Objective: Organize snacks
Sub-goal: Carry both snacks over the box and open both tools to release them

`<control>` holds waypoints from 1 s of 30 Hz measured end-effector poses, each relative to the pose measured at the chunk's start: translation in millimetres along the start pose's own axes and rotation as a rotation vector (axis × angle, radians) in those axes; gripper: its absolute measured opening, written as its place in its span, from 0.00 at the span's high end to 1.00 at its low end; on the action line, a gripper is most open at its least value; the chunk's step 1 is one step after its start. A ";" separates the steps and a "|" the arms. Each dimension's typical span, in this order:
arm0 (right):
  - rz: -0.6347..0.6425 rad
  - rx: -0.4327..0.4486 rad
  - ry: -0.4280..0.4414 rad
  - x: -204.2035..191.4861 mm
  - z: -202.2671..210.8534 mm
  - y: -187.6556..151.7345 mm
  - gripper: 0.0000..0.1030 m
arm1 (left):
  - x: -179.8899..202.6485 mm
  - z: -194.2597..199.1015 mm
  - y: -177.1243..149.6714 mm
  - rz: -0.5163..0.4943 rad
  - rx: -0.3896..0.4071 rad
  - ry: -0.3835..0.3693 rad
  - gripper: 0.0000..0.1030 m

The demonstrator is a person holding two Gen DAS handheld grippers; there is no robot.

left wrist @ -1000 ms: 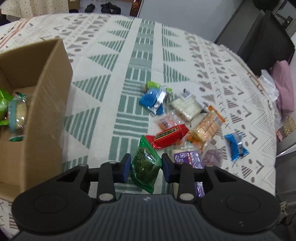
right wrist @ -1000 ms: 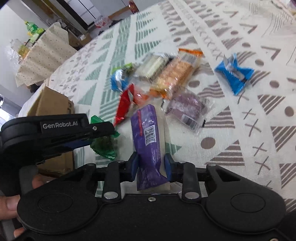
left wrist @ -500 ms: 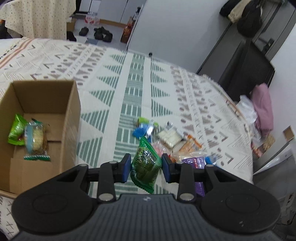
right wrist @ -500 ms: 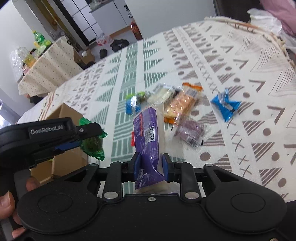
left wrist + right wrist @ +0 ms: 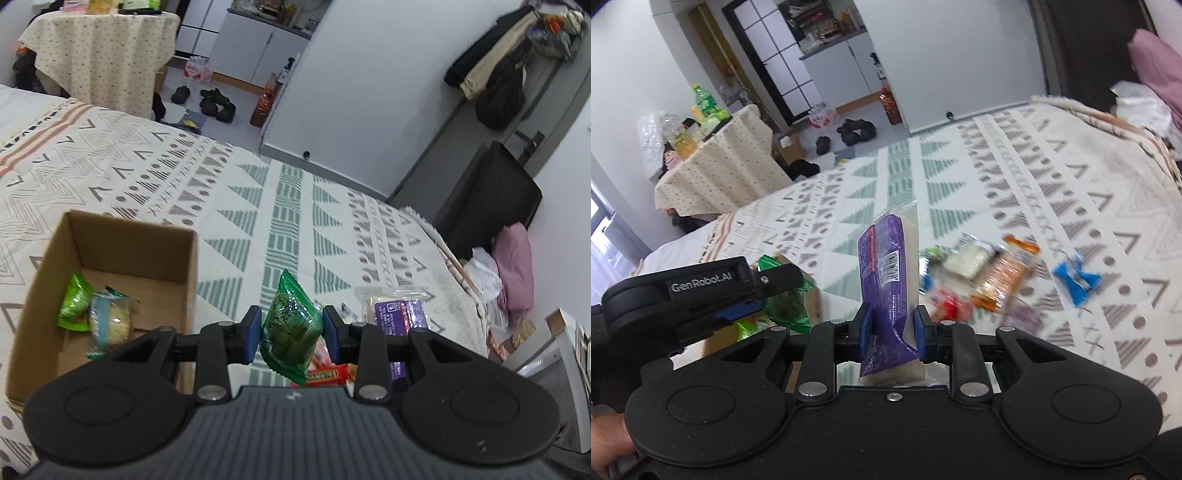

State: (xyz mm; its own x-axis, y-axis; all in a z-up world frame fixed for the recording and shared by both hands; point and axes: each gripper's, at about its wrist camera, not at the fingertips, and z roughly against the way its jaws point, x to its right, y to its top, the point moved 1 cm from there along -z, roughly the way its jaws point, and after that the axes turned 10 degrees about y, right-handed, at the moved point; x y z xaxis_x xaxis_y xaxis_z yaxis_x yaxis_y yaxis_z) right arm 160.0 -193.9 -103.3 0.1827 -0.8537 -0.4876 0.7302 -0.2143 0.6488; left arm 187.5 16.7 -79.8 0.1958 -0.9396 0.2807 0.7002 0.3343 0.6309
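Note:
My left gripper (image 5: 291, 332) is shut on a green snack packet (image 5: 291, 321), held up above the patterned bedspread just right of an open cardboard box (image 5: 122, 236). In the box lie a light green packet (image 5: 75, 302) and a round cake packet (image 5: 110, 317). My right gripper (image 5: 893, 328) is shut on a purple packet (image 5: 886, 266) with a clear end, lifted off the bedspread. Its top shows in the left wrist view as the purple packet (image 5: 400, 310). To the left in the right wrist view, the left gripper (image 5: 768, 295) holds the green packet (image 5: 786, 302).
Loose snacks lie on the bedspread: an orange cracker pack (image 5: 1004, 277), a white pack (image 5: 967, 254), a blue packet (image 5: 1076, 280), a red packet (image 5: 328, 374). A pink pillow (image 5: 515, 266) sits at the right bed edge. A cloth-covered table (image 5: 99, 48) stands beyond the bed.
Both grippers have risen with their packets off the bedspread and tilted up, so more of the room shows. The box interior has come into fuller view on the left.

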 end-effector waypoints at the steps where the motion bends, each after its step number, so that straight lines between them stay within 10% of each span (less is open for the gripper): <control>1: 0.007 0.004 0.004 -5.7 -0.6 1.3 0.77 | -3.7 1.0 2.2 0.010 0.004 0.001 0.66; 30: 0.074 -0.018 0.124 -109.2 -83.9 7.6 0.77 | -127.4 -18.0 45.5 0.345 -0.042 0.090 0.66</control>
State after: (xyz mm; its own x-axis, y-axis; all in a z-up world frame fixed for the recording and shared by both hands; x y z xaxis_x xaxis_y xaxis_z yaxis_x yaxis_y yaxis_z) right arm 200.8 -62.5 -94.2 0.3156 -0.8012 -0.5085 0.7235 -0.1435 0.6752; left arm 206.8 150.3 -99.9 0.4835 -0.7754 0.4062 0.6098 0.6313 0.4792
